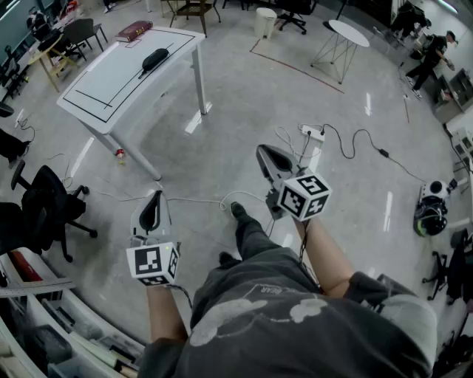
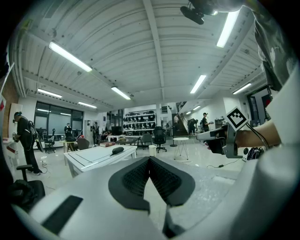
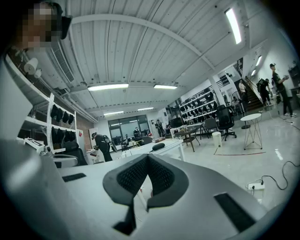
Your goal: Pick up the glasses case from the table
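Observation:
The black glasses case [image 1: 154, 59] lies on the white table [image 1: 111, 81] at the far upper left of the head view. I stand on the floor well short of that table, with both grippers held out level in the air. My left gripper [image 1: 153, 198] is shut with nothing in it, and the case [image 2: 117, 150] shows far off beyond its tips [image 2: 149, 159]. My right gripper [image 1: 264, 152] is also shut and empty. In the right gripper view the case [image 3: 158, 146] sits on the distant table [image 3: 164, 149], above the closed jaws [image 3: 148, 157].
A red book [image 1: 134, 31] lies at the table's far end. A power strip [image 1: 313, 132] and cables trail on the floor ahead. Black office chairs [image 1: 44, 199] and shelving stand at the left. A round white table [image 1: 346, 33] and a white bin [image 1: 265, 22] are far off, with people around.

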Demonstrator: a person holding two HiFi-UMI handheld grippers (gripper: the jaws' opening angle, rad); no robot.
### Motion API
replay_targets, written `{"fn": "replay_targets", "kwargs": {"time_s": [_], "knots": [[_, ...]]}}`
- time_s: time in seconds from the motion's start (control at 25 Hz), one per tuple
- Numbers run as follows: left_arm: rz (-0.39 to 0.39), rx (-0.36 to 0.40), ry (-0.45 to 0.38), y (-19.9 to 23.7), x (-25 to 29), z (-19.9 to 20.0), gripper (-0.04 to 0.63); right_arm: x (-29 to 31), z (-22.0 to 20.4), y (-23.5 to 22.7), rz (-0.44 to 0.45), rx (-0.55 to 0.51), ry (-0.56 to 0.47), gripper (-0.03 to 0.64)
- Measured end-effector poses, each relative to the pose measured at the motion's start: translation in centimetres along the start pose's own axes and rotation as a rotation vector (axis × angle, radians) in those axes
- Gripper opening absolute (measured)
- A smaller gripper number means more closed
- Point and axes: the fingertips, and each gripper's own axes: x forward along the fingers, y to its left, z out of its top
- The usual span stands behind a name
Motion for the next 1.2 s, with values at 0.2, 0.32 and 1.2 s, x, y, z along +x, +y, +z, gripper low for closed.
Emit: {"fn": "replay_targets", "kwargs": {"time_s": [0.2, 0.32, 1.2], "knots": [[0.004, -0.017, 0.004, -0.3, -0.1, -0.3, 0.003, 0.3, 0.3, -0.1, 0.013, -0.012, 0.001, -0.002], [0.009, -0.017, 0.009, -0.2, 0.0, -0.5, 0.003, 0.7, 0.0, -0.1, 0.016, -0.010, 0.007, -0.002], [0.006, -0.032, 0.104, 3.8, 15.1, 0.0, 0.003, 12.9, 1.5, -9.5, 0.015, -0.007, 0.035, 0.000]]}}
